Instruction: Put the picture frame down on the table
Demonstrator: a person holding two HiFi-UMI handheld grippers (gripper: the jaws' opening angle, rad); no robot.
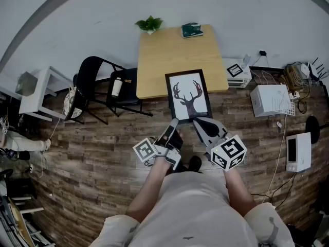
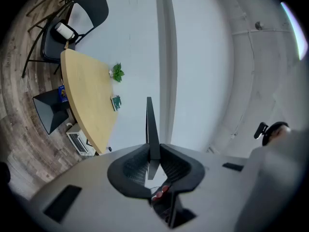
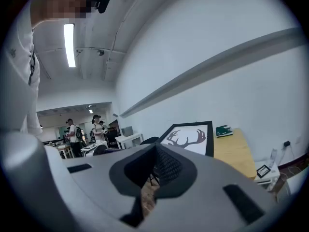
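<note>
The picture frame (image 1: 187, 95), black-edged with a deer-antler print, hangs over the near edge of the wooden table (image 1: 175, 55). My left gripper (image 1: 174, 121) is shut on its bottom edge. In the left gripper view the frame (image 2: 150, 124) shows edge-on, with the pads pressed on both sides of it at my left gripper (image 2: 153, 151). My right gripper (image 1: 197, 120) sits beside the frame's lower right corner. In its own view the right gripper (image 3: 154, 149) has its jaws together with nothing between them, and the frame (image 3: 190, 138) stands just beyond, to the right.
A small plant (image 1: 149, 23) and a green book (image 1: 192, 31) lie at the table's far end. A black chair (image 1: 103, 84) with a white bottle (image 1: 116, 86) stands left of the table. White boxes (image 1: 271, 100) and cables lie on the floor at the right.
</note>
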